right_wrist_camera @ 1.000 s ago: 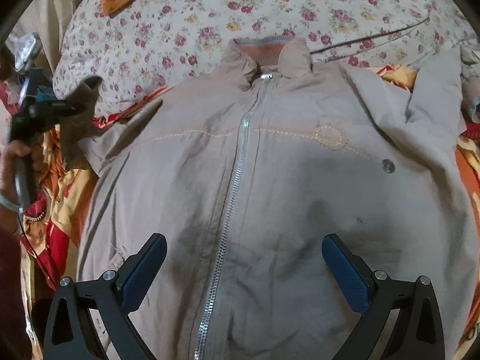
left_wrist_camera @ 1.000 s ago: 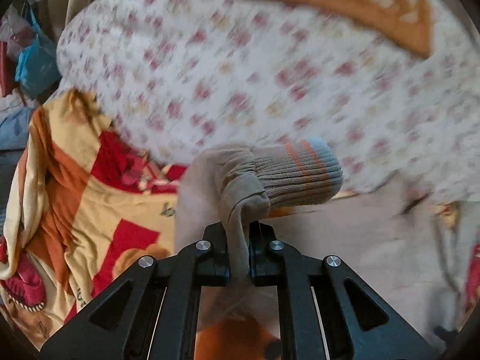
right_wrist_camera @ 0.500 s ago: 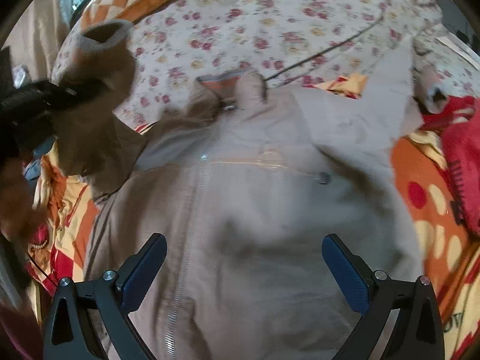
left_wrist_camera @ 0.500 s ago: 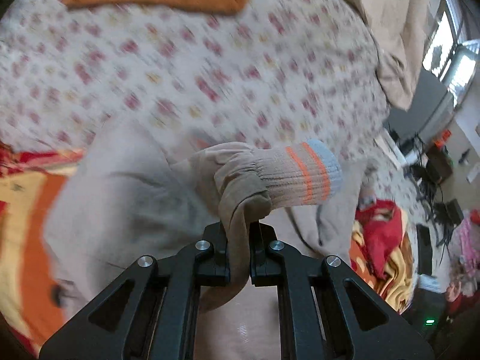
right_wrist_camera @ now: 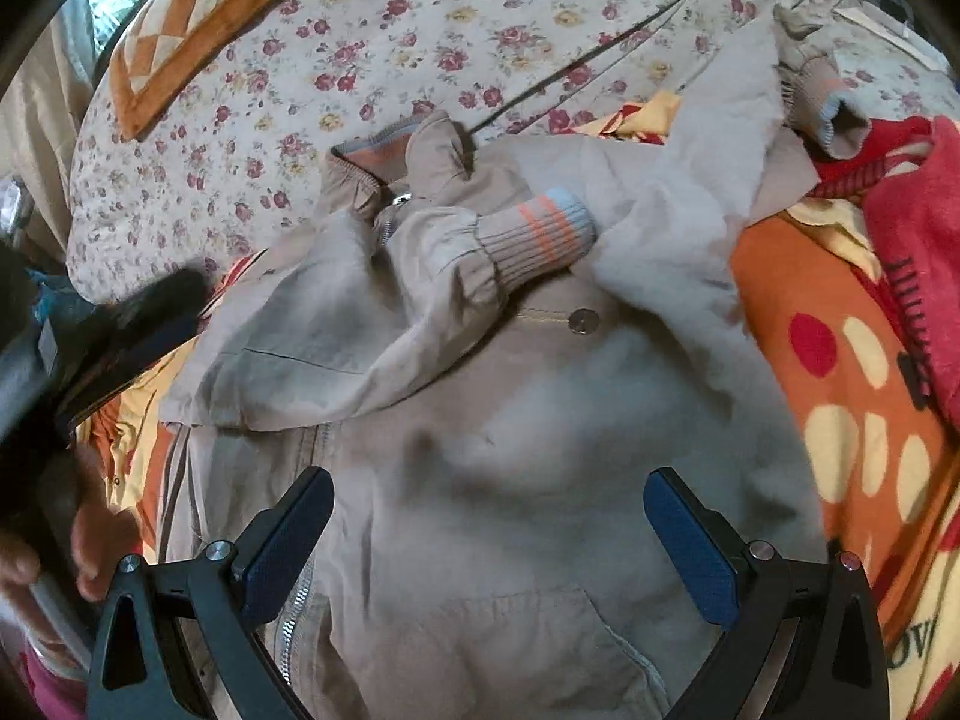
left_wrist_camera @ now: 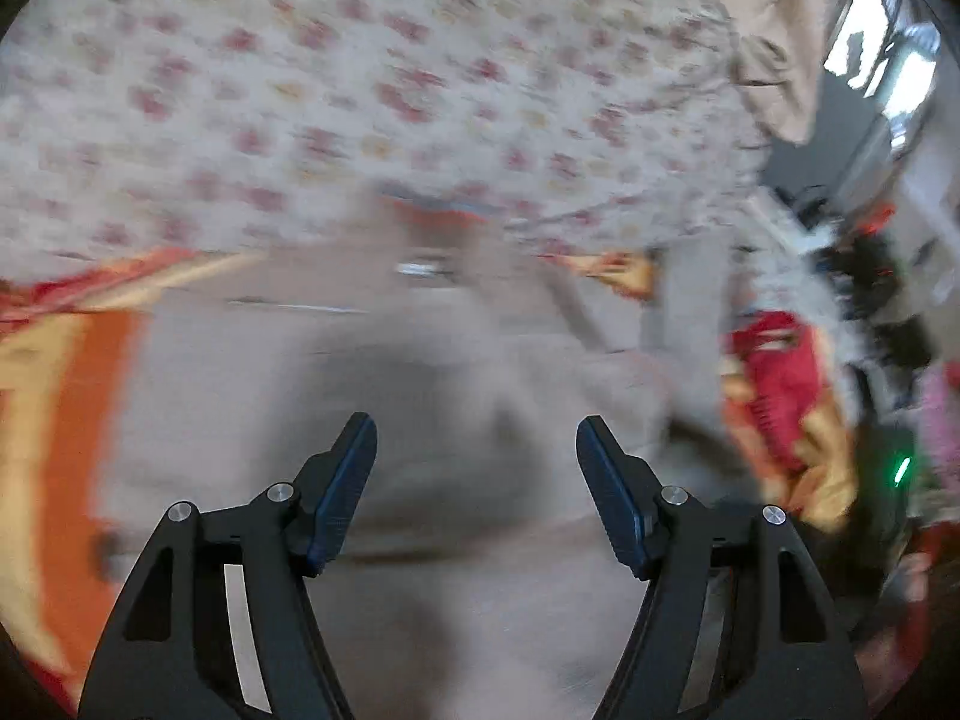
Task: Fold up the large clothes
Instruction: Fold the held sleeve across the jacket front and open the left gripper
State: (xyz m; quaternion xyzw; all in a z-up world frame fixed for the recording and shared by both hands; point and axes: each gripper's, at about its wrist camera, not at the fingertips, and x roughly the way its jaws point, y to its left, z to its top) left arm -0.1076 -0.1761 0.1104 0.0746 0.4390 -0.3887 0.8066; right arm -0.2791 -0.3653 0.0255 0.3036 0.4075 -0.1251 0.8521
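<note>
A beige zip jacket (right_wrist_camera: 510, 420) lies front-up on the bed. Its left sleeve is folded across the chest, and the ribbed cuff with orange and blue stripes (right_wrist_camera: 540, 228) rests near the collar. The other sleeve's cuff (right_wrist_camera: 828, 120) lies out at the upper right. My left gripper (left_wrist_camera: 474, 438) hovers over the blurred jacket (left_wrist_camera: 420, 372); its jaws are opening and nothing is between them. It also shows as a dark blur at the left edge of the right wrist view, above a hand (right_wrist_camera: 90, 546). My right gripper (right_wrist_camera: 489, 492) is open over the jacket's lower front, holding nothing.
A floral sheet (right_wrist_camera: 420, 30) covers the bed behind the jacket, with an orange checked cushion (right_wrist_camera: 198, 18) on it. An orange blanket with yellow spots (right_wrist_camera: 840, 390) and red fabric (right_wrist_camera: 912, 252) lie to the right. A bright window (left_wrist_camera: 888, 72) is at the far right.
The left gripper carried the striped cuff to the right across the jacket, then opened and let it go. The sleeve now lies over the chest. The right gripper shifted slightly and stayed open.
</note>
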